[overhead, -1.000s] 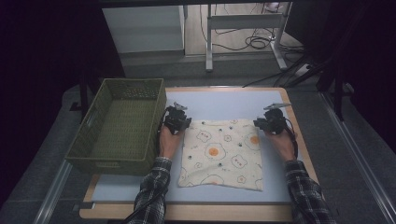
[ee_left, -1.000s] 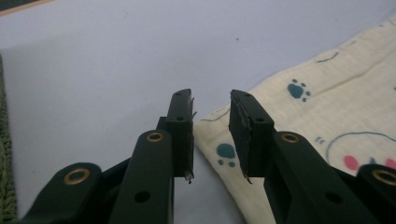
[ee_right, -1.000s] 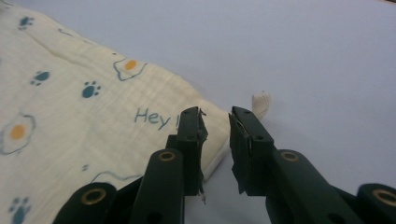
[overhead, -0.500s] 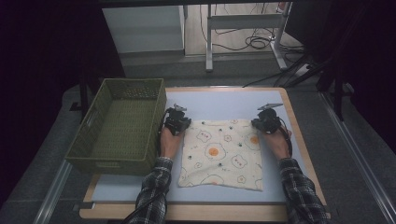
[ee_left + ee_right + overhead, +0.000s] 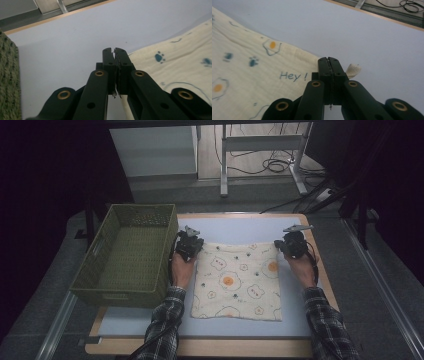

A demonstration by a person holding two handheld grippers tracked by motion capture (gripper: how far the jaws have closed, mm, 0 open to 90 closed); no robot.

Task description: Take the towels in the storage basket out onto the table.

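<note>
A cream cloth (image 5: 237,280) printed with fried eggs and paw marks lies flat on the pale blue mat (image 5: 240,226). My left gripper (image 5: 189,245) sits at its far left corner. In the left gripper view the jaws (image 5: 114,50) are pressed together, with the cloth (image 5: 175,57) running in under them from the right. My right gripper (image 5: 291,244) is at the far right corner. It (image 5: 329,58) is shut on the cloth (image 5: 249,75), and a small tab of fabric (image 5: 353,70) sticks out beside its tip.
A green woven basket (image 5: 120,297) stands empty just left of my left hand, its wall (image 5: 7,82) close beside that gripper. The wooden table edge (image 5: 200,347) frames the mat. Desk legs and cables (image 5: 272,167) lie on the floor beyond.
The right gripper shifted slightly left, then back and a little farther away along the cloth's far edge. The left gripper stayed at its corner.
</note>
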